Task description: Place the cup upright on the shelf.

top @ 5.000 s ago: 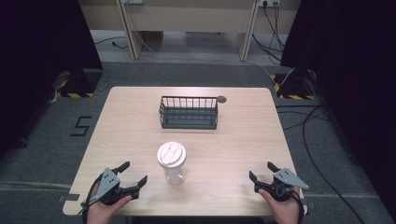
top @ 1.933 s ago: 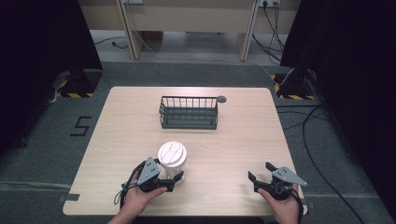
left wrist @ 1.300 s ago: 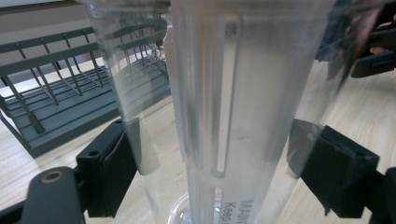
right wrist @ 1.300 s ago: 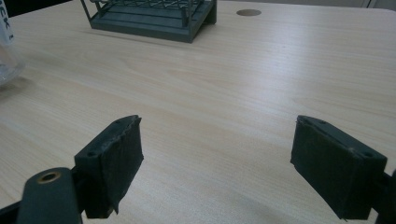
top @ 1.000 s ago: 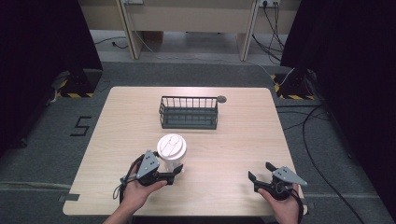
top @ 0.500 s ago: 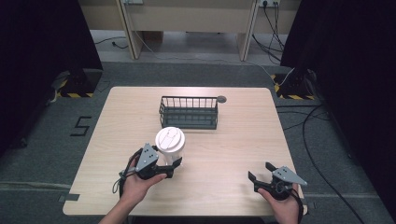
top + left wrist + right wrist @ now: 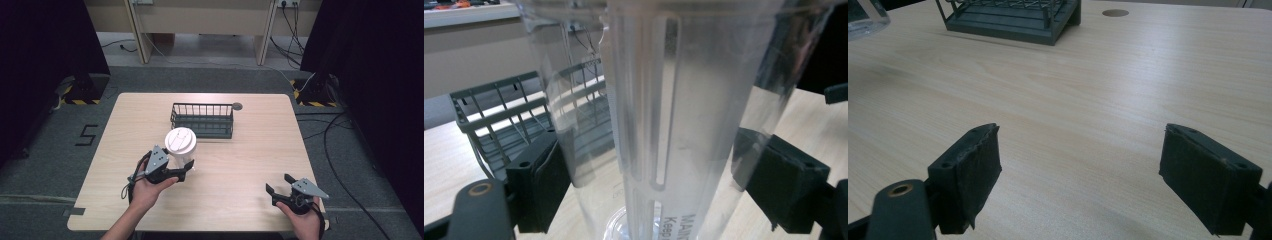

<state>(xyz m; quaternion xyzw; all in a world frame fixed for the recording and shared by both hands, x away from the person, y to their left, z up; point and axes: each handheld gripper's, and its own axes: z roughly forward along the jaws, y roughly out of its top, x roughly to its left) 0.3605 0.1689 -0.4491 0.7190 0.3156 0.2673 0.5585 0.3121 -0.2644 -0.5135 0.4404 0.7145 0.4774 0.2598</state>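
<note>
A clear plastic cup (image 7: 180, 142) with a white lid is held upright just in front of the dark wire basket (image 7: 202, 120). My left gripper (image 7: 184, 167) is shut on the cup's lower wall. In the left gripper view the cup (image 7: 674, 125) stands between both pads, with the basket (image 7: 499, 115) close behind it on the left. My right gripper (image 7: 279, 183) rests open near the table's front right edge. In the right gripper view the right gripper (image 7: 1080, 170) has only bare wood between its pads, and the cup's base (image 7: 860, 20) shows at the top left.
The basket (image 7: 1008, 17) stands empty at the middle back of the light wooden table (image 7: 250, 150). A round cable hole (image 7: 237, 106) lies just right of the basket. Cables and dark curtains surround the table on the floor.
My left gripper went from the front left edge to the cup, shut on it, and has carried it back and slightly left toward the basket. The right gripper has stayed put.
</note>
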